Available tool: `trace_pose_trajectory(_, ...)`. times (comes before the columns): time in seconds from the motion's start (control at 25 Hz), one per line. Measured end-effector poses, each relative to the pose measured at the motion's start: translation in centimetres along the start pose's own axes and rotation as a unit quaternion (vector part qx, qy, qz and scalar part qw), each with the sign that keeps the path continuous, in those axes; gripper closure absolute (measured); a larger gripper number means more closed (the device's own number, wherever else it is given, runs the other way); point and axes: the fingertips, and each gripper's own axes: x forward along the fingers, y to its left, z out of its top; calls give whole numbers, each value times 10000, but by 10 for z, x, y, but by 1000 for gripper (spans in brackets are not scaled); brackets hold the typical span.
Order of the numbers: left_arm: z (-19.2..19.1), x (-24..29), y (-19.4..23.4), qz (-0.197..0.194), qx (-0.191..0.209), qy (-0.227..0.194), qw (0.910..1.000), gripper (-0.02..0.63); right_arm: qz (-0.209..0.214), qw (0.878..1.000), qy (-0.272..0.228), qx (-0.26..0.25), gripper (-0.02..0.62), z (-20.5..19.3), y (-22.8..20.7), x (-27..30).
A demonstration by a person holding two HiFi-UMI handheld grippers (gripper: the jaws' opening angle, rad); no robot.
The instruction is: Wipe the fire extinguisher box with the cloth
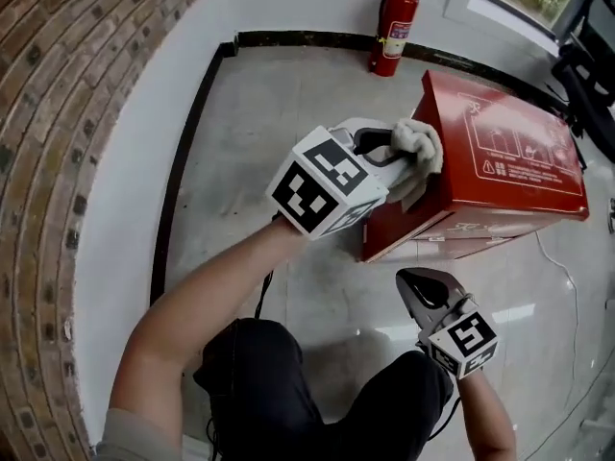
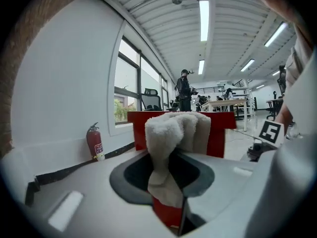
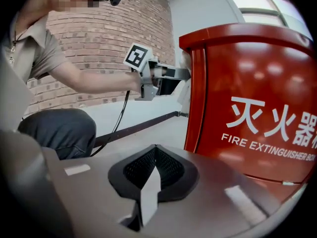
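Note:
A red fire extinguisher box (image 1: 509, 157) stands on the pale floor, its lettered front (image 3: 257, 118) filling the right gripper view. A bunched off-white cloth (image 1: 415, 150) is pinched in my left gripper (image 1: 408, 161), which is shut on it and presses it against the box's upper left edge. In the left gripper view the cloth (image 2: 174, 138) rises between the jaws in front of the red box (image 2: 218, 133). My right gripper (image 1: 415, 281) hovers shut and empty below the box's front face, its jaws (image 3: 154, 150) pointing at the lower left corner.
A red fire extinguisher (image 1: 395, 29) stands against the white wall at the back. A curved brick wall (image 1: 58, 161) runs along the left. The person's dark trousers (image 1: 288, 392) are at the bottom. A thin cable (image 1: 567, 267) lies on the floor right of the box.

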Motion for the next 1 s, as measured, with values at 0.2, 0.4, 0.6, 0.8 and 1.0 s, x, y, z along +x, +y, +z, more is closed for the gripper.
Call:
trace_pose_trajectory(0.2, 7, 19, 57, 33, -128, -5, 9999, 503, -268, 9992, 91, 280, 571, 13, -21, 16)
trace_pose_trajectory(0.4, -2, 46, 108, 543, -107, 329, 9979, 503, 5, 9972, 388, 641, 572, 17, -13, 29)
trace_pose_trajectory(0.6, -32, 53, 101, 520, -74, 392, 9978, 505, 628, 9958, 604, 271, 571, 6, 13, 39)
trace_pose_trajectory(0.8, -80, 46, 54, -106, -51, 469, 9988, 509, 761, 9962, 341, 232, 571, -7, 15, 50)
trace_pose_trajectory(1.0, -89, 31, 15, -506, -168, 379, 9979, 511, 1132, 9928, 381, 24, 571, -26, 34, 57)
